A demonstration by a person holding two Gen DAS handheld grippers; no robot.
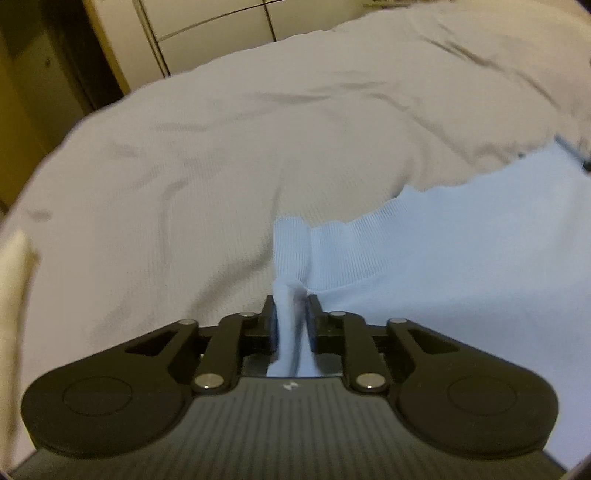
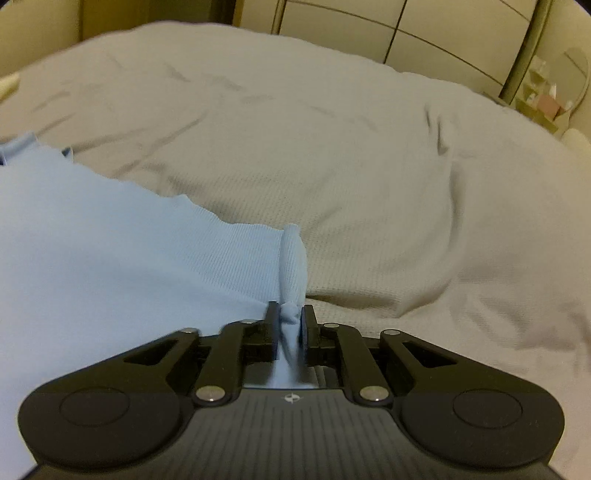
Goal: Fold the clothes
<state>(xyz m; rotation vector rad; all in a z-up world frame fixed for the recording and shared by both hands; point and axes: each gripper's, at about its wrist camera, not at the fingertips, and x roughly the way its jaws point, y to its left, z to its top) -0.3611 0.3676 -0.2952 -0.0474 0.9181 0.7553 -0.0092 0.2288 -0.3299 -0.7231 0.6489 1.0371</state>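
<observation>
Nearest in the left wrist view, the left gripper (image 1: 290,302) is clenched on a bunched fold of the light blue garment (image 1: 461,266), the cloth pinched between its two black fingers (image 1: 267,314) and running back toward the camera. From that pinch the garment's ribbed hem runs off to the right and farther away, and the rest of the blue cloth fills the right side of the view.

In the right wrist view, the right gripper (image 2: 290,314) is likewise clamped on a gathered corner of the same garment (image 2: 110,251), whose ribbed edge stands up just past the fingertips. Here the blue cloth spreads to the left and near side.

Beyond both pinches lies the bed (image 2: 332,147), covered in a wrinkled pale grey textured spread. Farther still, at the far edge, cream panelled cabinet doors (image 2: 369,26) stand behind the bed, and a round mirror (image 2: 569,77) shows at the far right.
</observation>
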